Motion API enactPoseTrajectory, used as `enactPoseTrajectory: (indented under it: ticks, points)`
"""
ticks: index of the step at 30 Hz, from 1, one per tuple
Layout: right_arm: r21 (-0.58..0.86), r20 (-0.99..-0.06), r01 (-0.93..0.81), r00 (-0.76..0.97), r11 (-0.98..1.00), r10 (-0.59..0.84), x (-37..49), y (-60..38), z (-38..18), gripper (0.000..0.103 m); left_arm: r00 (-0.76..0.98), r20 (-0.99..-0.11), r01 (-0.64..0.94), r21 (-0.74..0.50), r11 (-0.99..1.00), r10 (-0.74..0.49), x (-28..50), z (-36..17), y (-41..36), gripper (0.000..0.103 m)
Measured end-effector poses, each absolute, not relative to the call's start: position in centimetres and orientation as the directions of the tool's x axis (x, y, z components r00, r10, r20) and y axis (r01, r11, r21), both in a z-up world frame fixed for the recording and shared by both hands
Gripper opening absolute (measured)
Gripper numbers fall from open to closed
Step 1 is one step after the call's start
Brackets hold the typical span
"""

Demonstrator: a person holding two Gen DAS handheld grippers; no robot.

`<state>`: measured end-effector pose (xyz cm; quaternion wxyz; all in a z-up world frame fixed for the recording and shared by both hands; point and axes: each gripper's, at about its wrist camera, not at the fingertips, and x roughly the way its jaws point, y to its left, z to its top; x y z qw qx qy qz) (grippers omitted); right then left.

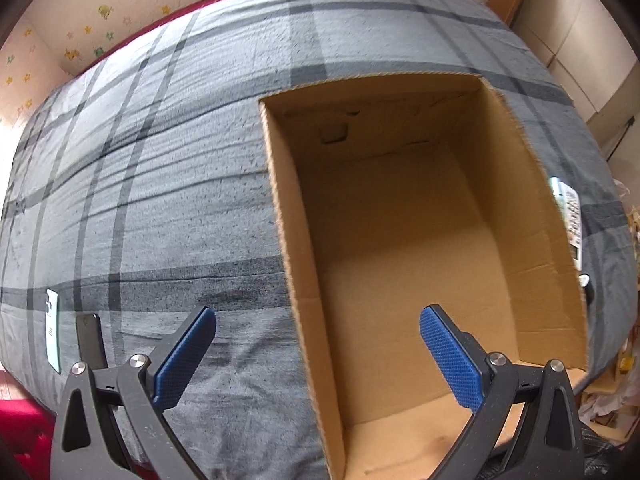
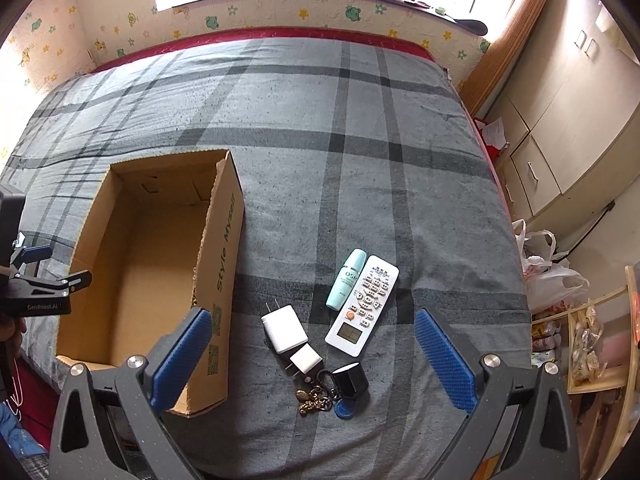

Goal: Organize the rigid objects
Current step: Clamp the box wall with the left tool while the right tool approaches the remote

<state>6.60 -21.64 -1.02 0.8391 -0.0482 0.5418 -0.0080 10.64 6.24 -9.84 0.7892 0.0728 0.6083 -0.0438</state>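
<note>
An open, empty cardboard box (image 2: 224, 248) (image 1: 400, 240) lies on the grey plaid bed. Right of it lie a white remote (image 2: 363, 306), a pale teal bottle (image 2: 346, 280), two white chargers (image 2: 283, 329) (image 2: 305, 360), and a key bunch with a black fob (image 2: 340, 386). My right gripper (image 2: 314, 352) hovers open above these items. My left gripper (image 1: 318, 344) stands open over the box's near left wall; it also shows at the left edge of the right wrist view as the left gripper (image 2: 36, 264). Two phones, one white (image 1: 53, 328) and one black (image 1: 91, 340), lie left of the box.
The bed's red edge and a patterned wall run along the back. Beige cabinets (image 2: 560, 120) stand to the right, with plastic bags (image 2: 548, 268) and a wooden shelf (image 2: 592, 344) beside the bed. A hand (image 2: 10, 332) holds the left gripper.
</note>
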Motion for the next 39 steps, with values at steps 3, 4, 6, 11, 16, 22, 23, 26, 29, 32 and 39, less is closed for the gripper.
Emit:
enactPoseTrajectory:
  ticks: [3,4,6,11,16,22,23,26,29,32,39]
  points:
    - [-0.089,-0.914,-0.034,0.4,0.995,-0.068,7.0,-21.6,-1.9,0.103,0.219,-0.976,0.143,0.036,0.989,0.004,11.2,-11.2,6.8,0.103]
    - [-0.087,-0.916,-0.029,0.395,0.996,-0.068,7.1,-21.7,-2.2,0.103,0.209,-0.978,0.137,0.027,0.99,-0.002,11.3,-11.6,7.0,0.103]
    - [-0.081,-0.921,-0.015,0.383,0.997,-0.069,7.2,-21.9,-2.7,0.103,0.196,-0.98,0.127,0.008,0.992,-0.017,11.5,-12.2,7.1,0.103]
    - [-0.073,-0.931,0.022,0.356,0.997,-0.076,7.7,-22.7,-3.8,0.103,0.167,-0.985,0.116,-0.022,0.993,-0.041,11.6,-12.9,7.1,0.058]
    - [-0.059,-0.941,0.074,0.328,0.995,-0.081,8.1,-24.0,-4.7,0.103,0.162,-0.986,0.14,-0.006,0.99,-0.029,11.5,-13.6,6.7,0.019]
    - [-0.062,-0.95,0.129,0.295,0.99,-0.098,8.7,-25.8,-5.4,0.103,0.164,-0.986,0.109,-0.007,0.994,-0.025,11.5,-13.4,7.2,0.014]
    - [-0.06,-0.954,0.142,0.285,0.988,-0.099,8.9,-26.2,-5.6,0.103,0.167,-0.986,0.114,0.004,0.994,-0.015,11.5,-13.4,7.0,0.014]
    - [-0.054,-0.962,0.169,0.254,0.984,-0.097,9.5,-27.3,-6.5,0.103,0.166,-0.986,0.104,0.016,0.994,-0.001,11.4,-13.5,6.8,0.014]
    - [-0.058,-0.972,0.204,0.213,0.977,-0.102,10.1,-28.5,-8.2,0.103,0.165,-0.986,0.115,0.023,0.993,0.004,11.6,-13.4,6.4,0.014]
    - [-0.054,-0.98,0.239,0.173,0.97,-0.097,10.7,-29.6,-9.9,0.103,0.165,-0.986,0.11,0.015,0.994,-0.004,11.6,-13.3,6.5,0.014]
    - [-0.074,-0.99,0.226,0.098,0.971,-0.098,12.5,-30.6,-13.4,0.103,0.161,-0.987,0.104,0.018,0.994,0.001,11.7,-13.6,6.8,0.014]
